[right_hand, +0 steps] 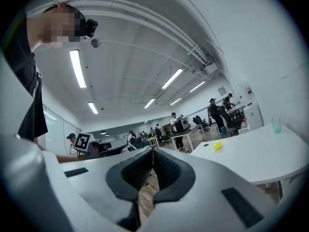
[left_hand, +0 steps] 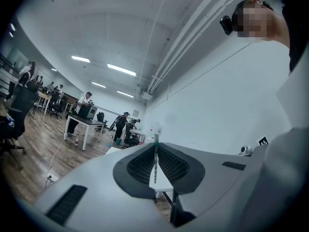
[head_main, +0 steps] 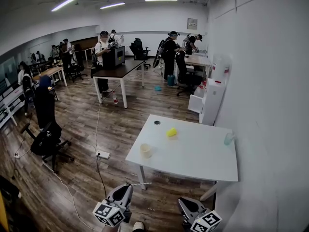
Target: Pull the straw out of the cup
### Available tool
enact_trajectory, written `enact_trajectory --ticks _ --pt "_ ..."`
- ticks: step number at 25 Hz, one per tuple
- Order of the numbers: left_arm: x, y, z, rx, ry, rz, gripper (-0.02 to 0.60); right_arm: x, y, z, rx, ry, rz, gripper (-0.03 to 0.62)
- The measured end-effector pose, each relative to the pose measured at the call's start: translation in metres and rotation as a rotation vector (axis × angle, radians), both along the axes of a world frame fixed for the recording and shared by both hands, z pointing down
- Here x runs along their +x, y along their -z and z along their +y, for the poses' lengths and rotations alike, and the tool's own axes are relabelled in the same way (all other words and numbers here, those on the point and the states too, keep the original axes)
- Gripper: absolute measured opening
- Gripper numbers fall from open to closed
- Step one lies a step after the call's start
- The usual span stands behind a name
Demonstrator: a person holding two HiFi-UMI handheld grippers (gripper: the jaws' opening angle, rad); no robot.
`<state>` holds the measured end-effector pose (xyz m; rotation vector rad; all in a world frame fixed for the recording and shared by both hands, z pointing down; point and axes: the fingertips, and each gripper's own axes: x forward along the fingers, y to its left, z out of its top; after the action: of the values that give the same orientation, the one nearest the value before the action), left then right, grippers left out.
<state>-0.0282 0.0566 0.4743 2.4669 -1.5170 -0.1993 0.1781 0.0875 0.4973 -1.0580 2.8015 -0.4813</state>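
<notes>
Landmark: cup [head_main: 146,150], pale, upright on the white desk [head_main: 193,161], close to the desk's near left corner.

Straw: the straw [left_hand: 155,161] is out of the cup and well apart from it, on the near side, off the desk. It is thin and pale with green marks.

Left gripper: the left gripper [left_hand: 155,148] sits nearer the camera than the cup, below the desk's front edge in the head view.

Left fingers: the fingers [left_hand: 141,167] are clamped on the straw. In the left gripper view the straw runs up the seam between the dark ribbed pads, and its top end stands clear above them.

Head view check: a faint thin line at the left gripper's tip appears to be the same straw, but it is too slight to confirm there.

Right gripper: the right gripper [right_hand: 152,152] is to the right of the left gripper, also nearer the camera than the cup.

Right fingers: the fingers [right_hand: 139,170] are closed together, tips meeting, with nothing between them.

Other desk items: a yellow object [head_main: 171,132] lies beyond the cup. A clear cup [head_main: 228,139] stands far right of the cup, by the wall.

Background: people [head_main: 103,52] stand at further desks, well beyond the cup.
</notes>
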Motion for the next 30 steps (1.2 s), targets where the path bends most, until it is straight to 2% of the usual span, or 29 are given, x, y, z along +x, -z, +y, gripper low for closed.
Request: enact_trajectory --ticks 6,14,23,30 --pt "-0.006 -0.007 -0.01 -0.007 0.008 -0.001 0.034 -0.014 -0.004 -0.008 0.002 0.034 0.022 0.022" --pt "-0.02 -0.014 -0.049 -0.014 -0.003 0.002 0.034 -0.031 -0.012 -0.042 -0.027 0.021 0.024 0.023" --pt "-0.054 -0.018 -0.109 -0.019 -0.001 0.04 0.035 -0.067 -0.014 -0.1 -0.019 0.035 0.047 0.022" --pt "-0.07 -0.025 -0.165 -0.03 -0.031 0.022 0.035 -0.088 -0.016 -0.151 -0.019 0.015 0.063 0.023"
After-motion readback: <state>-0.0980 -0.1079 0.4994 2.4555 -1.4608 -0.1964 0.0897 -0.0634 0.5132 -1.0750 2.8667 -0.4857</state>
